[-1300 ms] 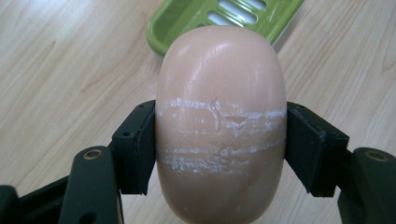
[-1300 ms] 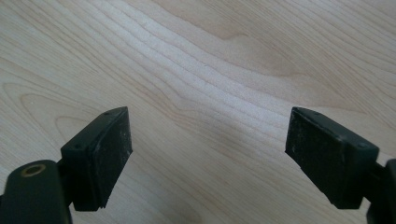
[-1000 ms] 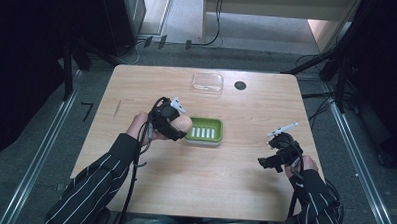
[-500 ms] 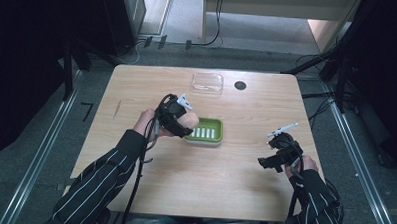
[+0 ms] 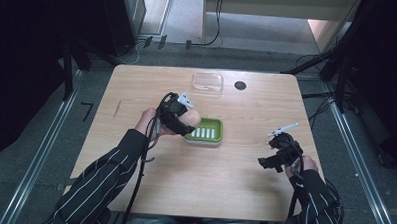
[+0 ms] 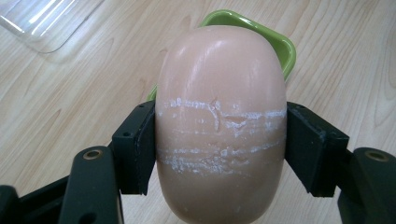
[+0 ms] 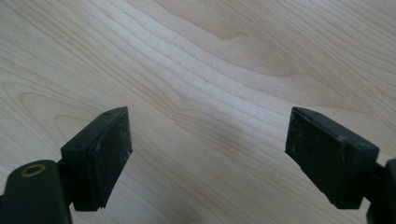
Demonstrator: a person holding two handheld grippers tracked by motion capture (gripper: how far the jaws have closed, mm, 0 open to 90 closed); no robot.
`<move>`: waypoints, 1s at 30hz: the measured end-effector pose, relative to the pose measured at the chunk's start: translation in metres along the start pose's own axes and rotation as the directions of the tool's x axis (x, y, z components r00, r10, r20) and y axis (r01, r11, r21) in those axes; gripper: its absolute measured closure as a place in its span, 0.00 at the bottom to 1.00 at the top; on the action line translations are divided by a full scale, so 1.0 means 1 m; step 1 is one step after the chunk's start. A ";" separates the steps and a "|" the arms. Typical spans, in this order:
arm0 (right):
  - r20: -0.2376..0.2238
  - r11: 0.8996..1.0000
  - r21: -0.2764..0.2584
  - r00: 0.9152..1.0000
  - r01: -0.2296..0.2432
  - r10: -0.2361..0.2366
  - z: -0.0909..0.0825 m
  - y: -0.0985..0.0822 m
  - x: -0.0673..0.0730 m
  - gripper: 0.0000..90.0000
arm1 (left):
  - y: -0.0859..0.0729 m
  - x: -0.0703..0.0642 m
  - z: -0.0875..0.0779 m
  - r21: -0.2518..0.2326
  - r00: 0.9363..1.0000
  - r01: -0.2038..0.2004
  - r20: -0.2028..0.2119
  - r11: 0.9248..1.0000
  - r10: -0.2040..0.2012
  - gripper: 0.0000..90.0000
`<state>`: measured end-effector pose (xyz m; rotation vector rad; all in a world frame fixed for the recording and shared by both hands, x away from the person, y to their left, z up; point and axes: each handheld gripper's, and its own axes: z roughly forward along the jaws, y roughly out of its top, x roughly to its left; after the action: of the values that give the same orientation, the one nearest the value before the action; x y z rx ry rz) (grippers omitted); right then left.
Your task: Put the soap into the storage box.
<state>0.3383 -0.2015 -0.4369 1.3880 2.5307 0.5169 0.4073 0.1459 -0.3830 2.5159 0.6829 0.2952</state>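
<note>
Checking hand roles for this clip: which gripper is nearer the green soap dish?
Left. The left gripper holds the soap right at the green soap dish's left edge; the right gripper hovers open over bare table, well off to its right.

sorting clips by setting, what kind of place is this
Probably a lab or recording workspace, not a home: a bare wooden table, cables across the grey floor, dark equipment stands, and handheld grippers wired up.
</note>
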 end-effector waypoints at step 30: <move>-0.004 1.000 0.001 1.000 0.001 -0.001 0.000 0.000 0.000 0.17 | 0.015 -0.002 0.032 0.012 0.999 -0.043 0.011 0.999 0.043 0.37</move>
<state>0.3387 -0.2014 -0.4373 1.3876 2.5342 0.5190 0.4223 0.1198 -0.4025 2.5449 0.6287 0.2933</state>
